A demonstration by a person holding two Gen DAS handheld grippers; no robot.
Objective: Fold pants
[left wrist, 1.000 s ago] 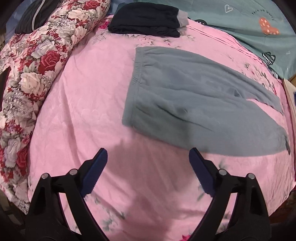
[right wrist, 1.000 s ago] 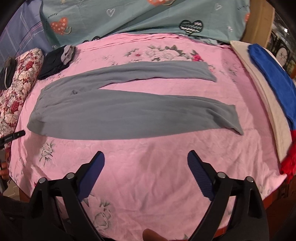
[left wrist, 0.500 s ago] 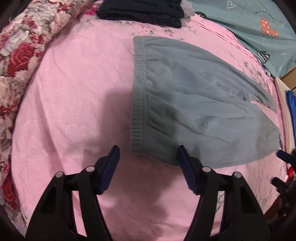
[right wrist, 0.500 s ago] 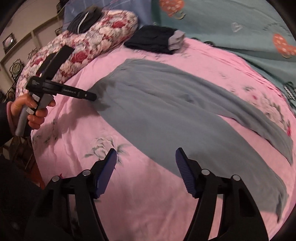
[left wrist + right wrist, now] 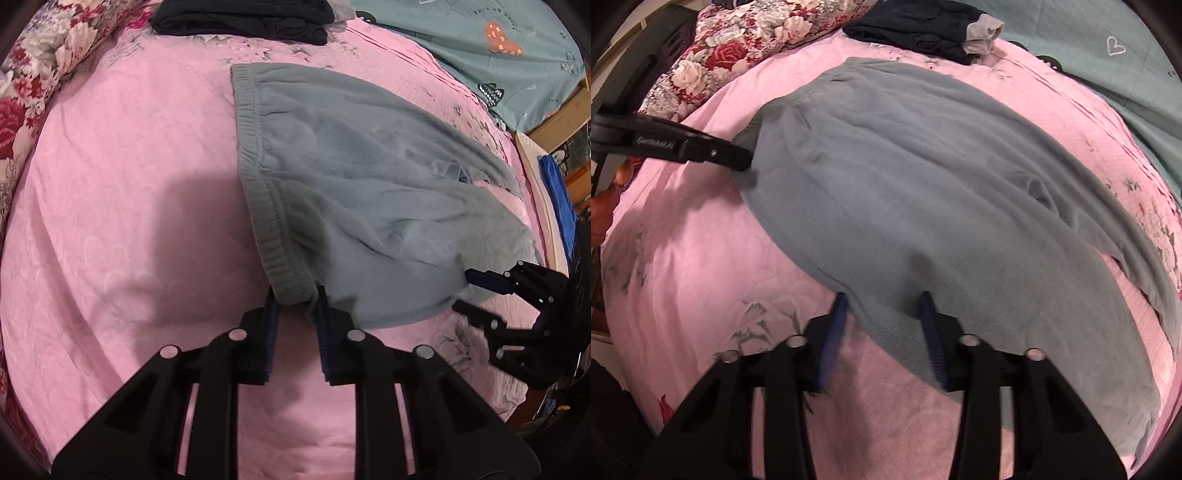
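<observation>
Left wrist view: left gripper pinches grey pants waistband corner at 6 o'clock; right gripper half-open, fingers straddling pants' near edge, pink bedspread beneath.

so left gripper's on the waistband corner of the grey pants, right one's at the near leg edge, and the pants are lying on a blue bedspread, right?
Not quite: the bedspread is pink, not blue, as the left wrist view shows. The rest holds: the left gripper pinches the waistband corner of the grey pants, and the right gripper straddles the near leg edge.
</observation>
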